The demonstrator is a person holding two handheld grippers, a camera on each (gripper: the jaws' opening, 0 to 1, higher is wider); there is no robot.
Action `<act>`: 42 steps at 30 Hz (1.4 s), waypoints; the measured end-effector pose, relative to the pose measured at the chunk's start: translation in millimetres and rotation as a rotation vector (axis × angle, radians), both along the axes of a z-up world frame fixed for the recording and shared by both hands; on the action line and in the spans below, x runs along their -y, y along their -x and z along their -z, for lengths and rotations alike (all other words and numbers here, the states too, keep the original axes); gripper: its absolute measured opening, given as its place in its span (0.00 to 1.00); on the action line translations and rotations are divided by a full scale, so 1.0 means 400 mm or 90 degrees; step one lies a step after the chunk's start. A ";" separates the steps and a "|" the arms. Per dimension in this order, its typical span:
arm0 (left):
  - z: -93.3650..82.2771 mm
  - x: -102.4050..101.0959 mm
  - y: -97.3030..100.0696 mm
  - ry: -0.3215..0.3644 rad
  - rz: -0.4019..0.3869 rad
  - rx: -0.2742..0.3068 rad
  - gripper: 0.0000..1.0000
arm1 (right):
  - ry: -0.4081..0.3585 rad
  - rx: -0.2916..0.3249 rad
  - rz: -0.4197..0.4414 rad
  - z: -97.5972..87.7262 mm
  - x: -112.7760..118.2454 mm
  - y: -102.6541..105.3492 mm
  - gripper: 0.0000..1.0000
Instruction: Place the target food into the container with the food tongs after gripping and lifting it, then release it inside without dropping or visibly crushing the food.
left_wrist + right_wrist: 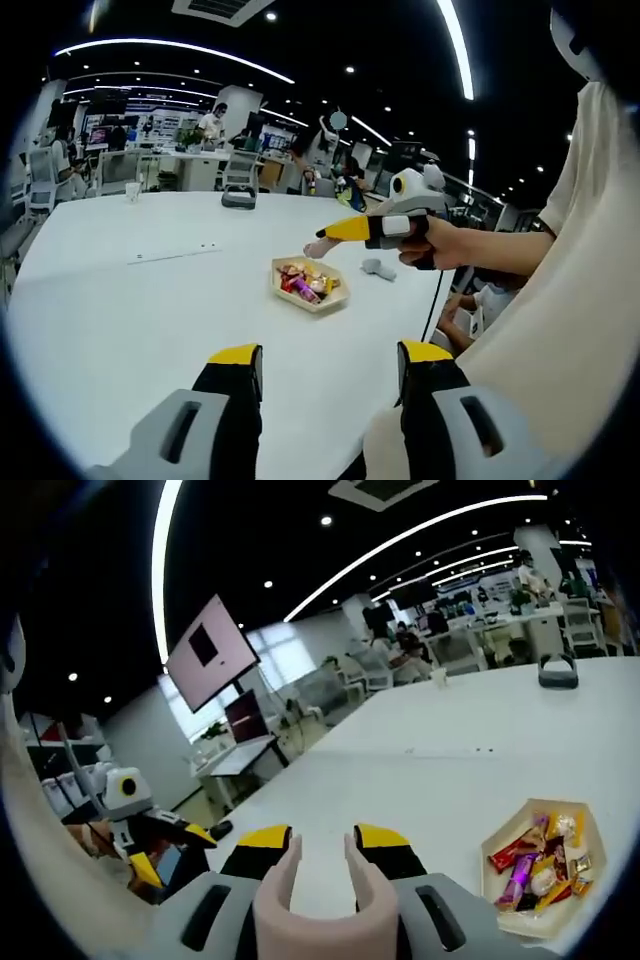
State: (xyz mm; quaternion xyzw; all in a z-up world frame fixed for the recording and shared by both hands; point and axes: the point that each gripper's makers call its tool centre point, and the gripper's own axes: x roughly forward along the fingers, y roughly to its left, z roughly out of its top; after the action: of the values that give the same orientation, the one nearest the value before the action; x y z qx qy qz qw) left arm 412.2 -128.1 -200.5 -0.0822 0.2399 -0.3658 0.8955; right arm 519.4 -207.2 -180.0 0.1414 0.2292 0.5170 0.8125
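Right gripper view: pink tongs (320, 880) are held in the right gripper (322, 848), tips parted and empty. Wrapped sweets (540, 865) lie in the tray (505, 905) on the table (120, 320). Approach is judged underway; lowering over one sweet is needed next. The left gripper (330, 365) stands wide open.

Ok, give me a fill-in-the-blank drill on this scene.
1. The tray of wrapped snacks rests on a ___ table.
2. The right gripper is shut on a pair of pink ___.
3. The left gripper holds nothing, and its jaws are ___.
Missing words: white; tongs; open.
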 end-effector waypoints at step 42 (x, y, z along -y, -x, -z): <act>-0.232 0.150 0.021 0.243 0.176 0.098 0.06 | -0.197 -0.011 -0.222 -0.170 -0.053 0.249 0.26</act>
State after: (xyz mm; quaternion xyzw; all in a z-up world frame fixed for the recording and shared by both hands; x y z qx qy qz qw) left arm 403.9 -188.0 -107.8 -0.1884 0.1062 -0.5285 0.8209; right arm 419.8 -186.1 -111.8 0.2266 0.1751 0.6772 0.6778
